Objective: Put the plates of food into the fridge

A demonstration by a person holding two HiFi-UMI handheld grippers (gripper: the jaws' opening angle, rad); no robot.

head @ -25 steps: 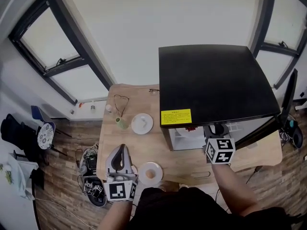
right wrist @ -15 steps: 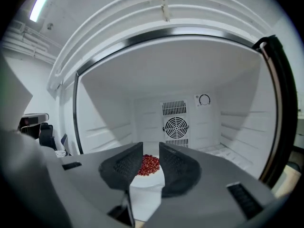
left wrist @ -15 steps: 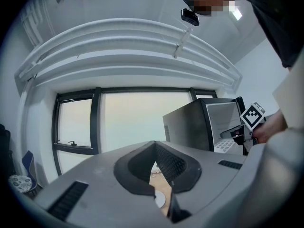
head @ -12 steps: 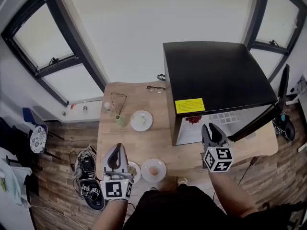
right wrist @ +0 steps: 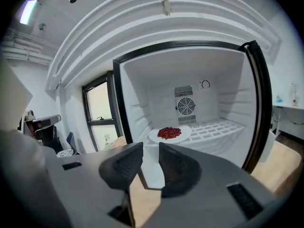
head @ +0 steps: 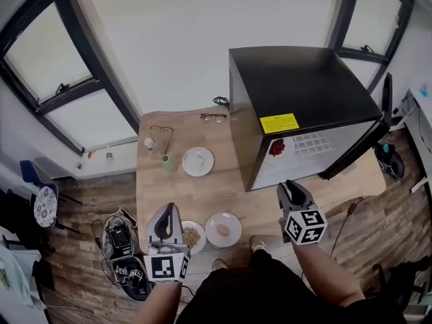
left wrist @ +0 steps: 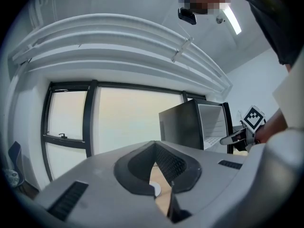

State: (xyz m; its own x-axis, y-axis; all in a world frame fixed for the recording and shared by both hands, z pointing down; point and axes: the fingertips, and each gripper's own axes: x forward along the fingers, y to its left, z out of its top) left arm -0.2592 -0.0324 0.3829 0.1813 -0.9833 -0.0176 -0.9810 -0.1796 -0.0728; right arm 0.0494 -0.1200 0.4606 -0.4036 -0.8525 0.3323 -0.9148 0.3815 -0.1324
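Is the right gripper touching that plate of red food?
Apart. Right gripper view: the right gripper, jaws just closed partway on nothing, stands short of the plate inside the fridge.

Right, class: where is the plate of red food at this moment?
In the head view the plate of red food sits inside the open fridge, on the white wire shelf near its left front corner.

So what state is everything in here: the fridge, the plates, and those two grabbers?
Fridge: door open.
Red-food plate: inside the fridge.
Brown-lump plate: on the table.
Grain plate: on the table, near edge.
Far plate: on the table.
Left gripper: fingers shut, empty.
Right gripper: fingers apart, just been closing, nothing between.
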